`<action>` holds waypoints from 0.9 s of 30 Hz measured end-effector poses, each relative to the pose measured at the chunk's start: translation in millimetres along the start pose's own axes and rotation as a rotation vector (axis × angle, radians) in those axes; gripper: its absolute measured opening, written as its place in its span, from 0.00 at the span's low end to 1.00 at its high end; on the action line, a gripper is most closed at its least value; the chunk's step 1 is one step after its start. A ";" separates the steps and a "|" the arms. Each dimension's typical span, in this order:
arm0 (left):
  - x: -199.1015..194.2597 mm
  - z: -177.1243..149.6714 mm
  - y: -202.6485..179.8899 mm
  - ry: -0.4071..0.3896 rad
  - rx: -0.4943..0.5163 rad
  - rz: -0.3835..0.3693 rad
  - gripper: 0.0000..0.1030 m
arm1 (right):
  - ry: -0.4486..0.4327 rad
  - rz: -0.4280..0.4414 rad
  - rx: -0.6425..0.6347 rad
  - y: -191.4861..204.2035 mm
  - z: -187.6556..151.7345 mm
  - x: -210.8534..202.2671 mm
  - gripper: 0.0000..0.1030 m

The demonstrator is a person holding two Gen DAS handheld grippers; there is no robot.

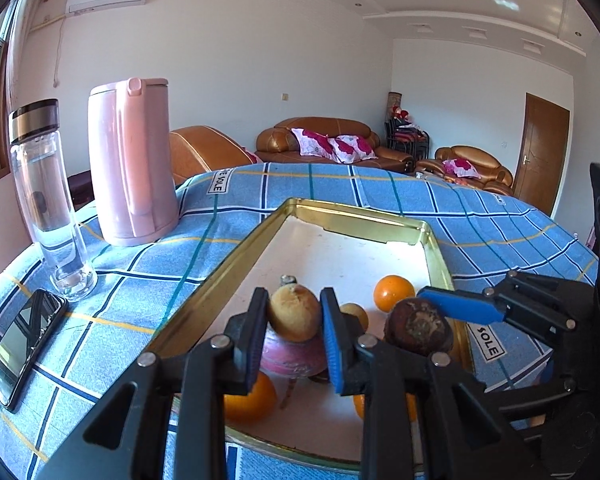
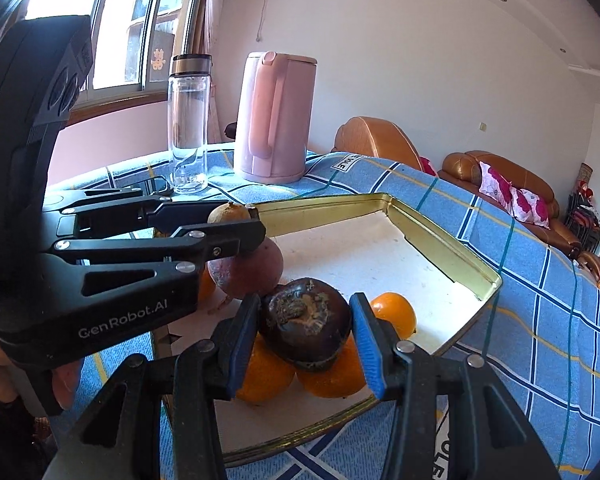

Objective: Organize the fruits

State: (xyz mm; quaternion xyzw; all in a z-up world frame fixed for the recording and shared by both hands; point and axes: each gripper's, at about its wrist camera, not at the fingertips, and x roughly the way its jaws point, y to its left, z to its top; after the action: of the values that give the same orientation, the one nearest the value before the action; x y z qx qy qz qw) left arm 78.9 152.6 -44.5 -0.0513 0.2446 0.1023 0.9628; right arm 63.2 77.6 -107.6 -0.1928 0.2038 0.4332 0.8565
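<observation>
A gold-rimmed tray [image 1: 236,252] [image 2: 452,252] with a white floor lies on the blue checked cloth. My left gripper [image 1: 294,320] is shut on a tan-brown round fruit [image 1: 294,312] [image 2: 230,213] and holds it over the tray, above a pink-red round fruit [image 1: 292,354] [image 2: 252,272]. My right gripper [image 2: 305,326] is shut on a dark brown-purple fruit [image 2: 306,320] [image 1: 418,326] above several oranges [image 2: 332,380] in the tray. One orange [image 1: 393,293] [image 2: 396,314] lies further in.
A pink kettle [image 1: 132,160] [image 2: 274,120] and a clear bottle [image 1: 46,196] [image 2: 188,124] stand on the cloth beyond the tray's left side. A phone [image 1: 24,344] lies near the table's left edge. Sofas stand behind the table.
</observation>
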 end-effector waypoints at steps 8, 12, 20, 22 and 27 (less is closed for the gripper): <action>-5.7 -1.4 -1.2 -0.015 0.003 0.026 0.57 | -0.002 0.023 0.001 1.3 0.1 -2.0 0.61; -8.3 -2.9 -2.9 -0.018 0.007 0.024 0.59 | -0.016 0.026 0.001 3.9 -1.2 -7.0 0.63; -22.9 -2.3 -3.6 -0.059 0.000 0.022 0.72 | -0.043 -0.003 0.027 0.1 -7.9 -23.9 0.65; -29.6 -1.0 -3.4 -0.078 -0.003 0.026 0.74 | -0.052 -0.028 0.034 -2.6 -10.8 -30.9 0.66; -45.7 1.7 -4.1 -0.124 -0.014 0.026 0.85 | -0.093 -0.091 0.106 -19.5 -16.9 -53.0 0.70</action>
State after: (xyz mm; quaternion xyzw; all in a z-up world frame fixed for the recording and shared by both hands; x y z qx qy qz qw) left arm 41.4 141.0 -20.8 -0.0483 0.1845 0.1196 0.9743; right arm 47.4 23.1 -91.5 -0.1360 0.1775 0.3910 0.8928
